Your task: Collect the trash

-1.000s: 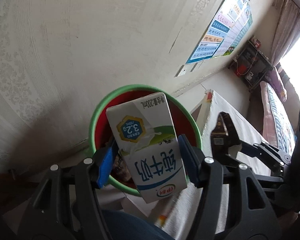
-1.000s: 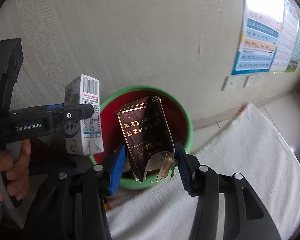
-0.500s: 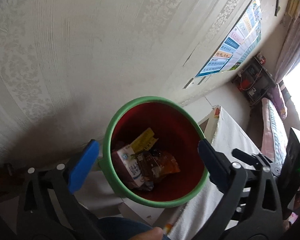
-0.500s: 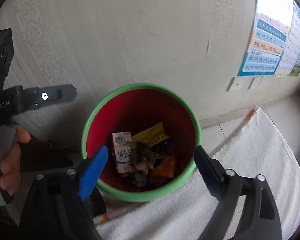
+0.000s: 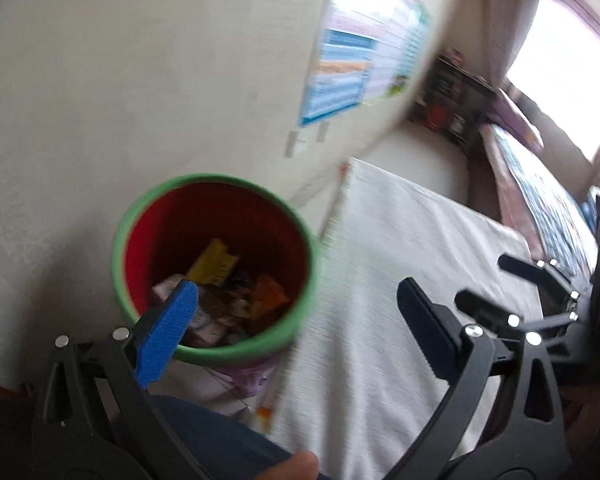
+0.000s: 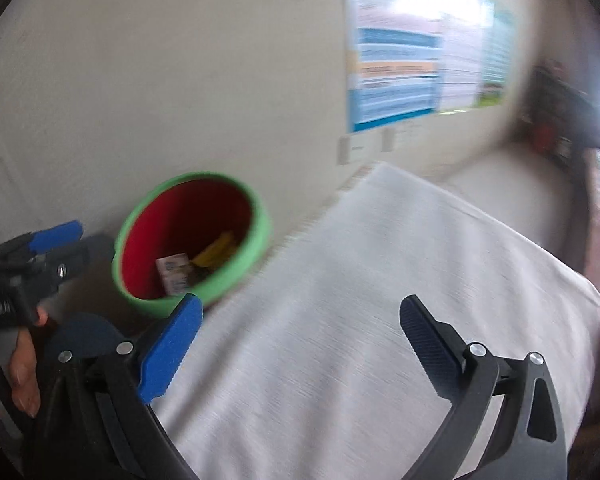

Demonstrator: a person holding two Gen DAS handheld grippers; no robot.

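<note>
Left gripper (image 5: 296, 308): jaws stood wide apart with nothing between them; its blue pad overlapped the near rim of the bin in the left wrist view.
Right gripper (image 6: 300, 322): jaws stood wide apart and held nothing, out over the white cloth.
Bin (image 5: 300, 320): a green-rimmed tub, red inside, stood upright beside the wall with its mouth facing up.
Trash (image 5: 236, 300): lay heaped at the bottom of the bin, blurred; a yellow wrapper (image 5: 214, 268) pointed its long axis up towards the far wall of the bin, an orange wrapper (image 5: 268, 300) lay just beside it.
Milk carton (image 6: 174, 272): lay in the bin against the near-left side, its long axis roughly up the bin wall.
White cloth (image 6: 380, 280): covered the table just beside the bin.
Poster (image 6: 396, 72): hung on the wall behind, too blurred to read.
</note>
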